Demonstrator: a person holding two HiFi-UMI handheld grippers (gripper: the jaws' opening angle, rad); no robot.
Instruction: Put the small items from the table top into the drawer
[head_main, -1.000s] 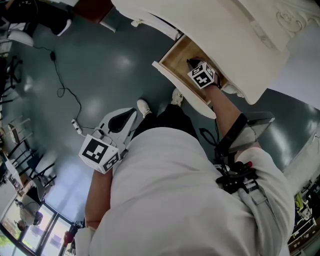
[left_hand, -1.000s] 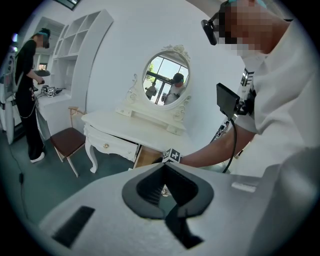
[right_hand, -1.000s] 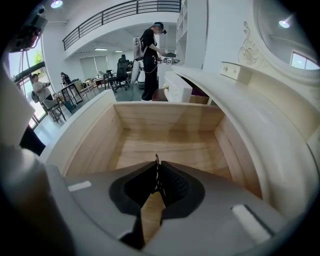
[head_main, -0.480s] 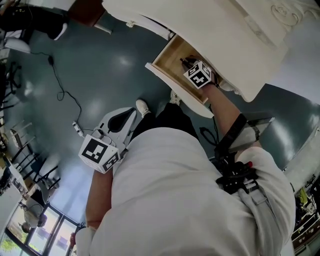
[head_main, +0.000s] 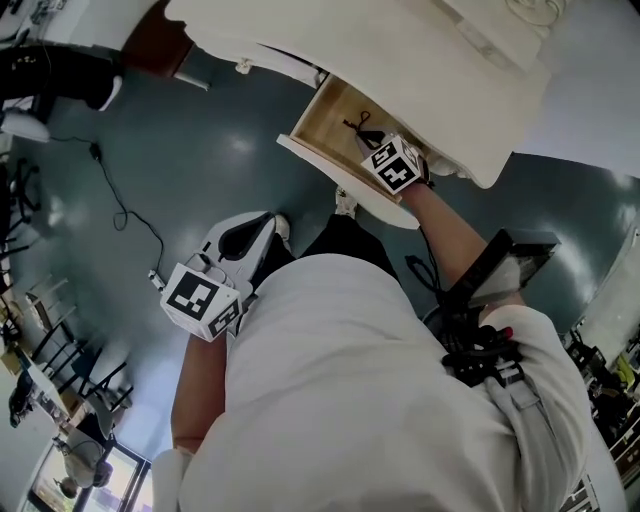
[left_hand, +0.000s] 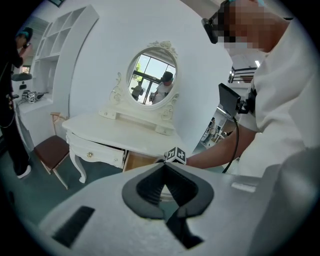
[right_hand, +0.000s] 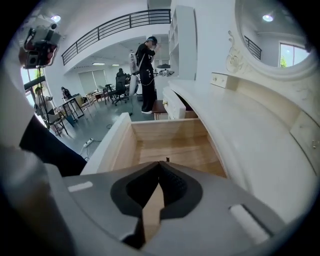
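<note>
**Right claw shut and empty over the open drawer, one item already inside**

The white counter (head_main: 400, 50), a curved dressing table with an oval mirror (left_hand: 152, 75) at its back, fills the far side of the scene. No small items show on the parts of its top that the views take in.

Its drawer (head_main: 330, 112) stands pulled out toward the person, the bare wooden floor open to view and the white front panel nearest.

The right claw (right_hand: 160, 162) hangs over the near right part of the drawer, pointing down into it. Its jaws have just been closing and now meet at the tips with nothing between them.

The left claw (left_hand: 164, 164) is well apart, held low at the person's left side above the blue-grey floor (head_main: 200, 130). Its jaws are also together and it holds nothing.

A small dark item (head_main: 358, 128), thin and looped at one end, lies on the drawer floor just beyond the right claw's tips, to their far left. Its long axis seems to run roughly along the line the claw points, though it is too small to be sure. It is apart from the claw and looks delivered.

By my reading, the next move turns on the drawer's own axis. It slides straight in under the counter, away from the person, and the right claw is much the nearer to its front panel. The right claw is also nearer the counter top if more items wait there.

Each claw carries a marker cube (head_main: 395, 165) with black-and-white square patterns. No words, brands or labels can be read anywhere.
</note>
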